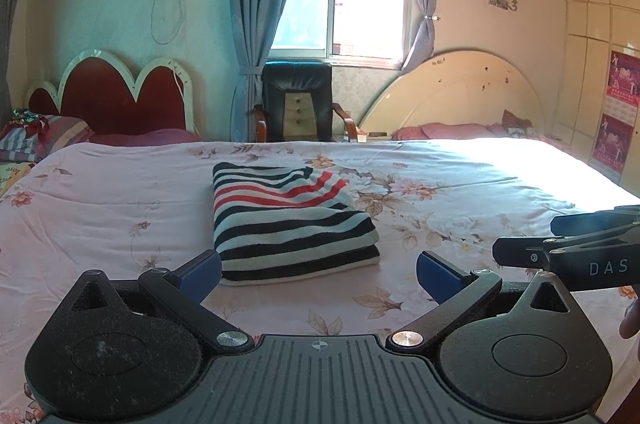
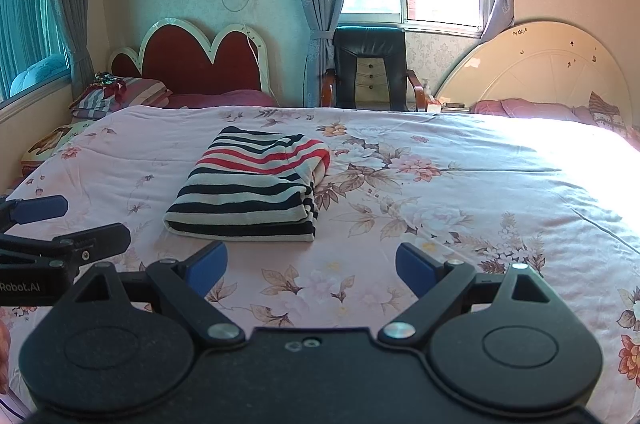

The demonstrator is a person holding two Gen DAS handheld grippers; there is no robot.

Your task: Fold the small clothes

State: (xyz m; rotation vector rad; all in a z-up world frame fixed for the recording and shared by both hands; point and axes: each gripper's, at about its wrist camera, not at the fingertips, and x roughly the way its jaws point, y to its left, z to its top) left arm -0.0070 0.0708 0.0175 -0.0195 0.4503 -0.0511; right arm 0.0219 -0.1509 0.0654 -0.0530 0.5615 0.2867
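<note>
A striped garment (image 1: 288,216) in black, white and red lies folded into a thick rectangle on the floral bedspread (image 1: 120,208). It also shows in the right wrist view (image 2: 252,184). My left gripper (image 1: 318,268) is open and empty, just in front of the garment's near edge. My right gripper (image 2: 312,268) is open and empty, a little back from the garment. Each gripper shows at the edge of the other's view: the right one (image 1: 560,240) at the right, the left one (image 2: 68,220) at the left.
The bedspread (image 2: 440,204) covers a wide bed. Behind it stand a red heart-shaped headboard (image 1: 116,96), a black chair (image 1: 298,102) under the window, and a cream round headboard (image 1: 460,92). Pillows (image 2: 120,96) lie at the far left.
</note>
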